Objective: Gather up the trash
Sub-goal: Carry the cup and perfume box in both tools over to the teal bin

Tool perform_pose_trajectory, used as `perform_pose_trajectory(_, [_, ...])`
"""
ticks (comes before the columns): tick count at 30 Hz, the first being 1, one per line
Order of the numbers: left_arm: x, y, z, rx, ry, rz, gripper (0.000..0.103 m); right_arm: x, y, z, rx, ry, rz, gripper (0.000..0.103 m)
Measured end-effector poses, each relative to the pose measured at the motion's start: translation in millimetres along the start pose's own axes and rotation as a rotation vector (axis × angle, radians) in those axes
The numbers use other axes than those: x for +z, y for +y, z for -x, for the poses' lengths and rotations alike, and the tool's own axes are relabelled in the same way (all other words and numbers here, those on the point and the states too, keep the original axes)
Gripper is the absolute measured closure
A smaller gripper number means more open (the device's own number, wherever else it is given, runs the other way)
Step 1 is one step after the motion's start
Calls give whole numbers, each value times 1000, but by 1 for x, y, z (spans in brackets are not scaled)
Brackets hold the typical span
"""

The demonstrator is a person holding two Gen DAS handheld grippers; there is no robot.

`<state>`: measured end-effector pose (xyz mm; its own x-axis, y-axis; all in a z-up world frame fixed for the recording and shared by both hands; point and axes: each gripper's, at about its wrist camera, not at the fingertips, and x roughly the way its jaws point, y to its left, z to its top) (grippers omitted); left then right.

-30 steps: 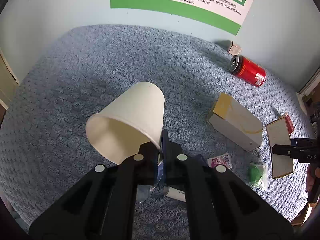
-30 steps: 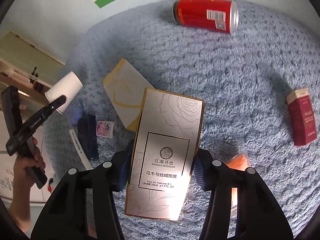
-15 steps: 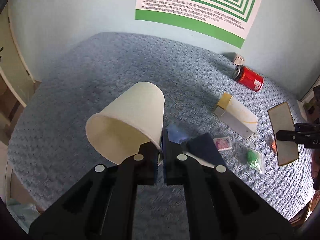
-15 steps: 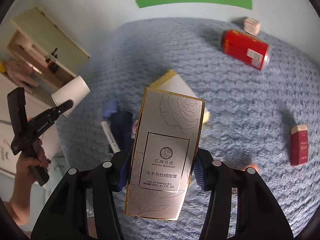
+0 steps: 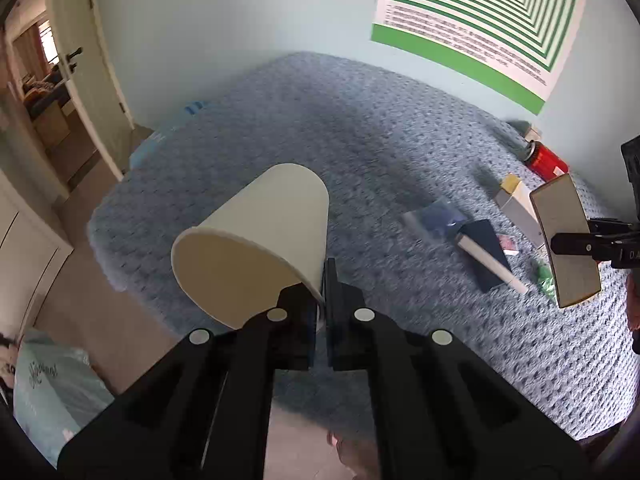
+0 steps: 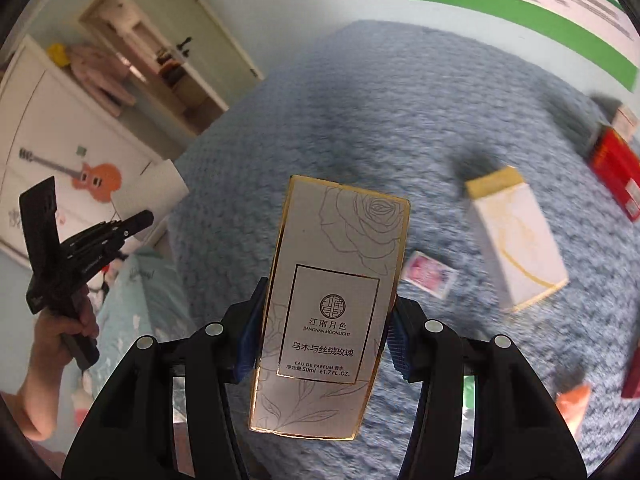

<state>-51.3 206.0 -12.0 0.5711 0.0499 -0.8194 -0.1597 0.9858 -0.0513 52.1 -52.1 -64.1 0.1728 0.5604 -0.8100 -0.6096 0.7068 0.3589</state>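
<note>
1. Left gripper [image 5: 320, 280]: jaws pinched tight on the rim wall of a cream paper cup [image 5: 256, 240]. One finger sits inside the mouth, the other outside. The cup is tipped, its open mouth facing the camera and its base pointing away, held in the air over the bed edge.
2. Right gripper [image 6: 324, 320]: blue pads clamp both long sides of a tall pale-grey perfume carton with gold edging and a line-drawn rose [image 6: 332, 300]. The carton stands upright between the fingers, clear of the bed.
3. Below both: a blue-grey knobbly knit bedspread [image 5: 320, 128].
4. Lying on it, mid-distance: a flat dark-blue packet with a white tube [image 5: 486, 252], a small pink sachet [image 6: 430, 274], and a white box with a yellow end [image 6: 516, 240].
5. Far edge, near the wall: a red drinks can on its side [image 5: 546, 162].
</note>
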Motion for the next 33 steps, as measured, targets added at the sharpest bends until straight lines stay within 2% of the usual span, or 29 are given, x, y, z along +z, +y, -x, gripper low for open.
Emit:
perform_pose_trajectory(7, [-38,32,29,84,11,99,101,9,46,-26,98,43,123,50])
perform_pose_trajectory(19, [-144,65,77,248,70,351,101,-3,144,-86,274,215,391,50])
perform_pose_trajectory(26, [-196,107,75,263,119,476,101,-21,222,-139,337,329,514,50])
perform_pose_trajectory(33, [-240,166,45,243,174,554,101,-41,311,-222,349,436,586,50])
